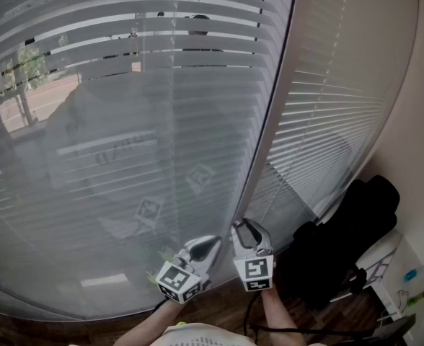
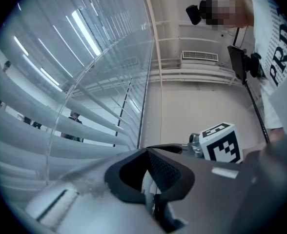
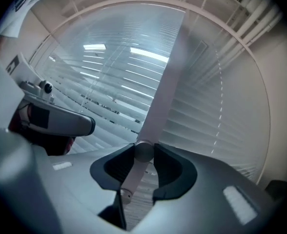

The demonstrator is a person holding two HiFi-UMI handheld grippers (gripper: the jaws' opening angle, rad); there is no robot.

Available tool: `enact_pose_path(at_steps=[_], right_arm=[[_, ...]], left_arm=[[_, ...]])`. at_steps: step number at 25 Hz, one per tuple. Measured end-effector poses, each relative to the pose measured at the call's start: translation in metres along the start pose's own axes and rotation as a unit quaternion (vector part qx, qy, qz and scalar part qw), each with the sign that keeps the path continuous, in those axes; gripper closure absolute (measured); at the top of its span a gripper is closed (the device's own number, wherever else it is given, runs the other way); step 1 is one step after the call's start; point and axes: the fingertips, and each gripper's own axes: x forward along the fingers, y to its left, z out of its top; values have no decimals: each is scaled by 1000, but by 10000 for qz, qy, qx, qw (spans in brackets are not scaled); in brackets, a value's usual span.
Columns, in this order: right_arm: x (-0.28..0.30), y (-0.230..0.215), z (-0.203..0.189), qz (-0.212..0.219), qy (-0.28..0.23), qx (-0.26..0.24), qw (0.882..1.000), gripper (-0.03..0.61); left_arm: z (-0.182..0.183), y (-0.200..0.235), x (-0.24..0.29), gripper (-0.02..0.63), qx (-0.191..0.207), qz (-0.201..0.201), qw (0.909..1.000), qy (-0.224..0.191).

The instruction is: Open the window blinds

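Observation:
Two sets of white slatted blinds cover the windows: a wide one (image 1: pixel 111 121) on the left and a narrower one (image 1: pixel 327 121) on the right, with a pale upright frame (image 1: pixel 270 99) between them. The wide blind's slats (image 2: pixel 46 140) are tilted enough that the street shows through. My right gripper (image 1: pixel 244 231) is at the foot of the frame, shut on the blinds' pale tilt wand (image 3: pixel 133 178), which runs up between the jaws (image 3: pixel 139 179). My left gripper (image 1: pixel 206 246) hovers just left of it by the slats. Its jaws (image 2: pixel 151 191) stand nearly together with nothing gripped.
A black chair or bag (image 1: pixel 345 240) stands against the wall at the right, with white items (image 1: pixel 407 280) beside it. Wooden floor (image 1: pixel 125 324) runs along the foot of the window. A person stands behind the grippers (image 2: pixel 275 57).

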Motion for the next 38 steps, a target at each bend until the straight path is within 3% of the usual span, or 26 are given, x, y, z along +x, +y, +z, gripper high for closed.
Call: enact_pose_path(at_steps=[14,18,24,29,34,36,38], right_arm=[[1,-4,-7,70,-21,1311,9913,445],[1,-4,-9,173,-55,1839,9828,445],[2,-4,-10,261,-52,2246,9741,445],[3,-4,-12,407,-63,2843,9579,445],[3,-4,-12,390,-52,2684,9625,443],[3,-5,-12,324,9,2213,9747,442],[1,-5,-9,196,108,1420,9896,442]], left_arm=[[-1,2,3,621,-27,-27,10000,33],[-2,3,3,621,-31,-41,10000,32],[-2,3,3,621,-46,-60,10000,31],[-2,3,3,621,-29,-55,10000,38],[0,4,2,621,-30,-11,10000,36],[2,3,2,621,-6,-8,10000,44],[2,4,1,621,15,-6,10000,53]])
